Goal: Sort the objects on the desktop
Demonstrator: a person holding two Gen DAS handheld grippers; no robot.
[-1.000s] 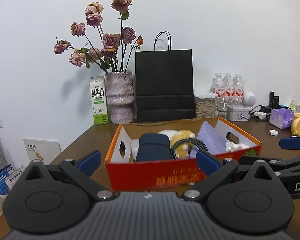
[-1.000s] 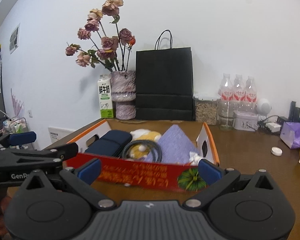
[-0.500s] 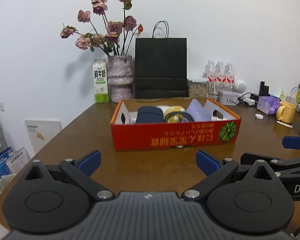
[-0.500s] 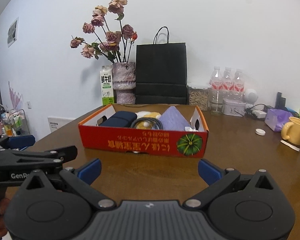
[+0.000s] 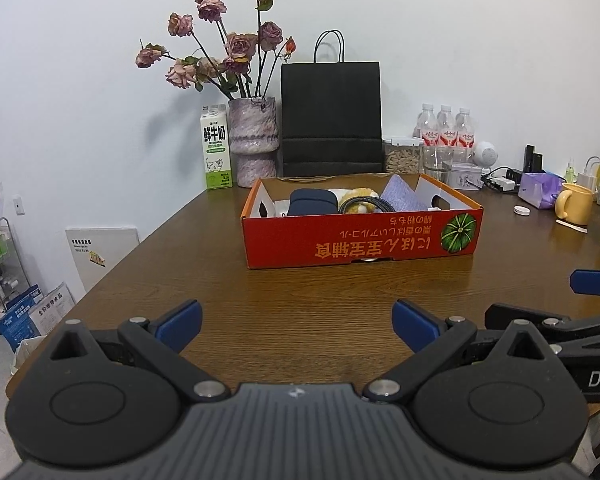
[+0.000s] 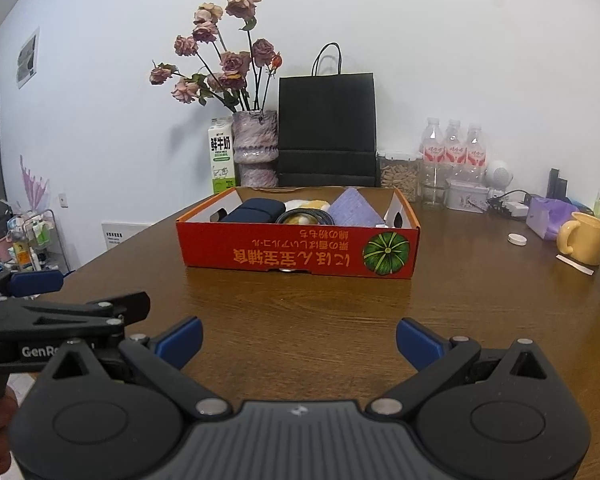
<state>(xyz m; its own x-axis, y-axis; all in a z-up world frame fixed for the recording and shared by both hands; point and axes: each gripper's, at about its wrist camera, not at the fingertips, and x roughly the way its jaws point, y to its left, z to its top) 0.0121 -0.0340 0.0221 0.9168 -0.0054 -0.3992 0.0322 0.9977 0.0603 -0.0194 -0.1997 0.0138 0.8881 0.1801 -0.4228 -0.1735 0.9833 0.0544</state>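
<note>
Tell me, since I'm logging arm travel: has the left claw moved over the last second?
Yes. The left claw has pulled back from the red box, which now looks smaller and farther away.

White wall (image 5: 460, 40); brown wooden table (image 5: 300, 300).

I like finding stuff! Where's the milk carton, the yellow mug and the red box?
milk carton (image 5: 216, 147), left wrist view, front label.
yellow mug (image 6: 588, 239), right wrist view, side wall.
red box (image 6: 300, 254), right wrist view, printed front wall.

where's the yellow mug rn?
The yellow mug sits at the far right of the table in both wrist views, right of the red cardboard box, next to the purple tissue pack and the small white cap.
</note>
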